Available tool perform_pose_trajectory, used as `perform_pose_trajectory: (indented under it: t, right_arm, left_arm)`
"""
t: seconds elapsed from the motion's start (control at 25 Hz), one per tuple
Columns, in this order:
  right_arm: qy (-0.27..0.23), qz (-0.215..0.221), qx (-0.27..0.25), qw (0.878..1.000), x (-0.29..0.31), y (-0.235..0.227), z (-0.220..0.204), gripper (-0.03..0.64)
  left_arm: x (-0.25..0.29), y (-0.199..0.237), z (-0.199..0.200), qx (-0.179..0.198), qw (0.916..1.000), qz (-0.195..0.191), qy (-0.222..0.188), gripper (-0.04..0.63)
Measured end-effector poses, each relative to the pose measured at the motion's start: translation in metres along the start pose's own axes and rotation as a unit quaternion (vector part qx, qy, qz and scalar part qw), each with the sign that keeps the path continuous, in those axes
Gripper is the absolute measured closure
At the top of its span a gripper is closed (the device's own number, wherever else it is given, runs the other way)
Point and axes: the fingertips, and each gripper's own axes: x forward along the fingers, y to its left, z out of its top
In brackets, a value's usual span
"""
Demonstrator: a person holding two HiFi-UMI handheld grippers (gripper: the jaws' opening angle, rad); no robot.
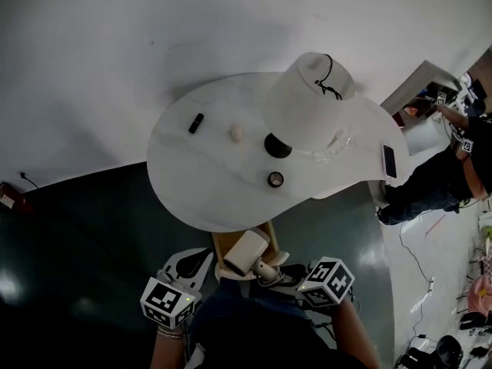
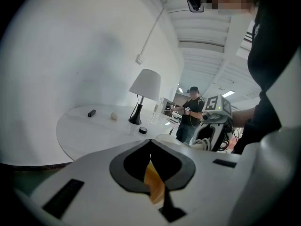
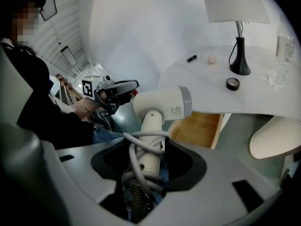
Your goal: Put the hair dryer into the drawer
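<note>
Right hand-held gripper [image 3: 141,171] around hair dryer [image 3: 162,103] handle

Dark top [image 3: 40,109], blue jeans [image 1: 246,314] (beaded bracelet [image 3: 85,106])

Cream-white hair dryer [image 3: 162,102] with grey cord [image 3: 141,150]; tan wooden drawer [image 3: 200,128]; white table [image 1: 192,177].

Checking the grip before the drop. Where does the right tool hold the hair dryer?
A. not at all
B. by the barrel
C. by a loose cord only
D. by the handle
D: the right gripper view shows the right tool closed on the handle of the hair dryer, cord looped round it.
</note>
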Motion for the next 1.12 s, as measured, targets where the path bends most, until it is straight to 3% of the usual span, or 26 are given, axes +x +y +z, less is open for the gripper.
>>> perform_pose_trajectory:
  t: [0.4, 0.8, 1.12]
  right_arm:
    - [0.067, -0.013, 0.016, 0.998, 0.018, -0.01, -0.015, 0.387]
    - [0.132, 0.01, 0.009, 0.991, 0.029, -0.025, -0.023, 0.386]
    - [0.184, 0.003, 0.008, 0.983, 0.033, -0.043, -0.033, 0.387]
  left_arm:
    - [0.003, 0.0, -0.024, -0.014, 0.9996, -0.007, 0.024, 0.583]
    - [0.013, 0.012, -0.041, -0.045, 0.9982, 0.024, 0.033, 0.583]
    - [0.03, 0.008, -0.046, -0.062, 0.9969, 0.027, 0.039, 0.583]
